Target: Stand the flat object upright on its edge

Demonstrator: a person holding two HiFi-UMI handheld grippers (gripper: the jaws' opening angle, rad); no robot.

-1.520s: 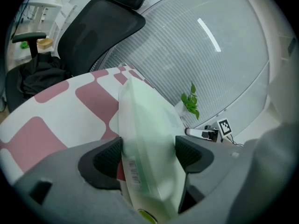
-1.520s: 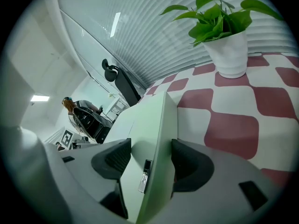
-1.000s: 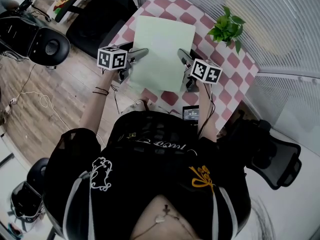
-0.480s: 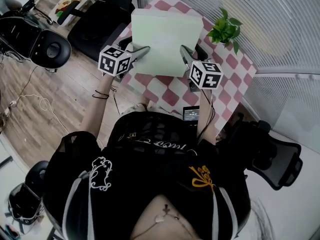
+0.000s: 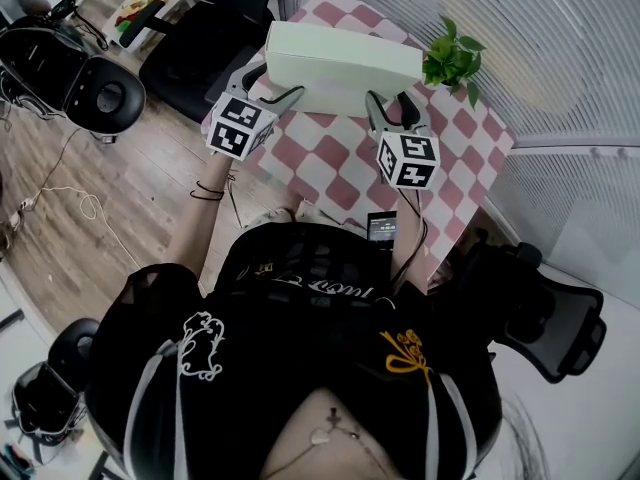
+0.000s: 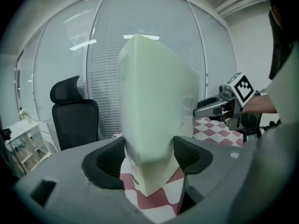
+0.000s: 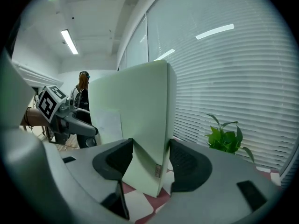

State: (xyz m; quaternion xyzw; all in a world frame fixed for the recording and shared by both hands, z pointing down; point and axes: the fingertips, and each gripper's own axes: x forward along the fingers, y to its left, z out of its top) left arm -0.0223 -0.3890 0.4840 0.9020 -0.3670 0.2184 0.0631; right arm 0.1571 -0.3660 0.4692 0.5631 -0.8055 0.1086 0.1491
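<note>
Head view: flat, matte pale-green box (image 5: 345, 63) (rectangular) over checkered tablecloth (image 5: 330, 168).

- Pale green box (image 5: 345, 66) is upright on its long edge over the red-checked counter (image 5: 335, 173).
- Left gripper (image 5: 272, 86) clasps the box's left end, its jaws just closing further.
- Right gripper (image 5: 390, 108) clasps the right end.
- Potted plant (image 5: 455, 56) sits just right of the box.
</note>
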